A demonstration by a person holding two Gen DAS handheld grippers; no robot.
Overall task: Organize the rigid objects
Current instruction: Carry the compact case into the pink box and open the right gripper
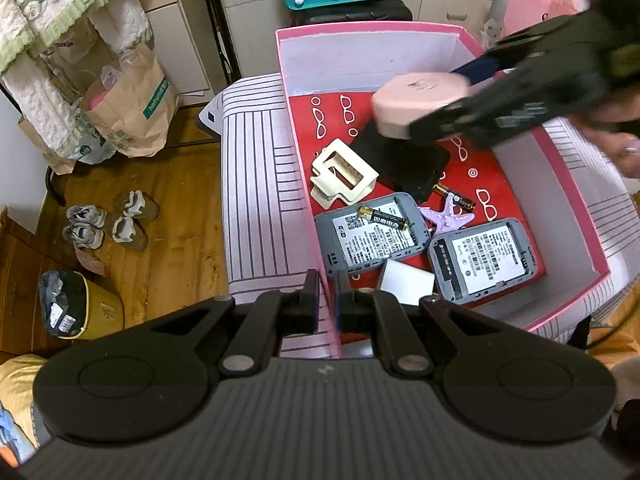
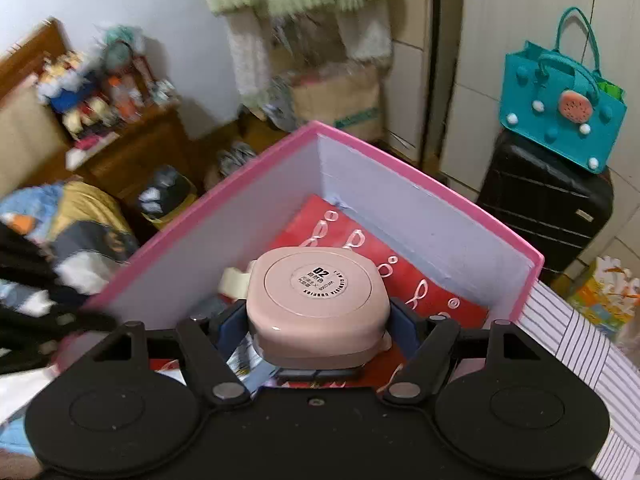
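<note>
A pink-walled box (image 1: 360,28) with a red floor sits on a striped cloth. Inside lie a cream hair claw (image 1: 344,172), a black flat case (image 1: 412,160), two grey label-faced devices (image 1: 372,236) (image 1: 484,260), two batteries (image 1: 382,218) (image 1: 456,196), a purple starfish (image 1: 452,216) and a white card (image 1: 406,282). My left gripper (image 1: 328,300) is shut on the box's near left wall. My right gripper (image 2: 318,320) (image 1: 452,96) holds a round pink compact case (image 2: 316,300) (image 1: 416,100) in the air over the box's far part, blue pads (image 2: 232,324) against its sides.
The striped cloth (image 1: 256,184) covers the surface under the box. Shoes (image 1: 108,224), a paper bag (image 1: 132,108) and a yellow bin (image 1: 80,308) stand on the wooden floor to the left. A teal bag (image 2: 560,108) rests on a black suitcase (image 2: 548,200) behind the box.
</note>
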